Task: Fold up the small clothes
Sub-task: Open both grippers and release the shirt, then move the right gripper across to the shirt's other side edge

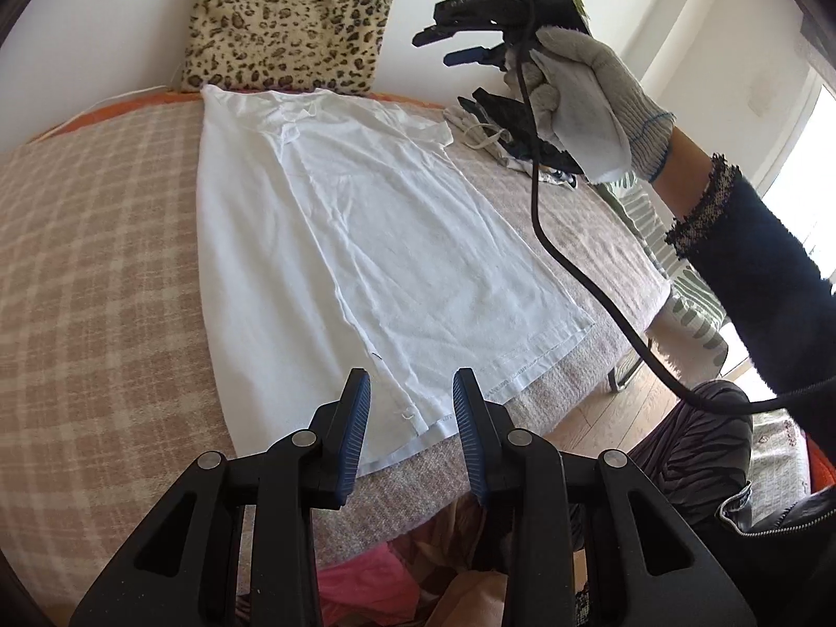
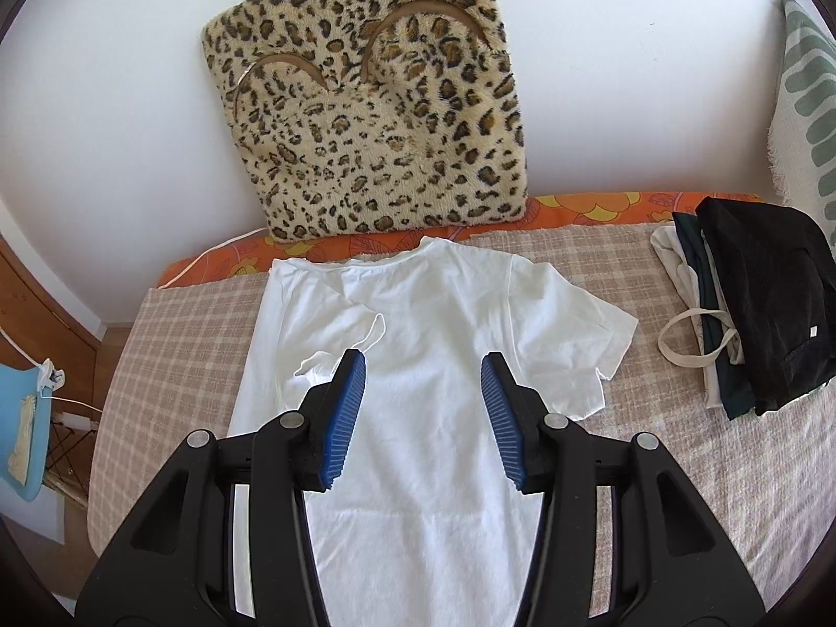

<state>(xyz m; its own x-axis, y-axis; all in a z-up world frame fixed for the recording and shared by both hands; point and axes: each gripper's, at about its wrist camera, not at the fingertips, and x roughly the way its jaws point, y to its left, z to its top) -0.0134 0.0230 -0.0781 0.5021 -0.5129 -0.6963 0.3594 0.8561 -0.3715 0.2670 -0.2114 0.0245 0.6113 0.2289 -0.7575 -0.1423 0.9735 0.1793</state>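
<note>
Left wrist view: left gripper (image 1: pixel 411 384) jaws part open, nothing between them, over the near hem of a white T-shirt (image 1: pixel 366 240) spread flat on the bed (image 1: pixel 104 261) w/ checked cover. Shirt's left side is folded in. Right gripper (image 1: pixel 460 44), in a gloved hand (image 1: pixel 590 104), is up in the air above the bed's far right corner, jaws apart, empty.

Right wrist view: right gripper (image 2: pixel 423 366) jaws part open, empty, above the T-shirt (image 2: pixel 428 392). Leopard cushion (image 2: pixel 381 99) at the bed's (image 2: pixel 172 345) far edge; dark clothes stack (image 2: pixel 763 308) at right edge.
</note>
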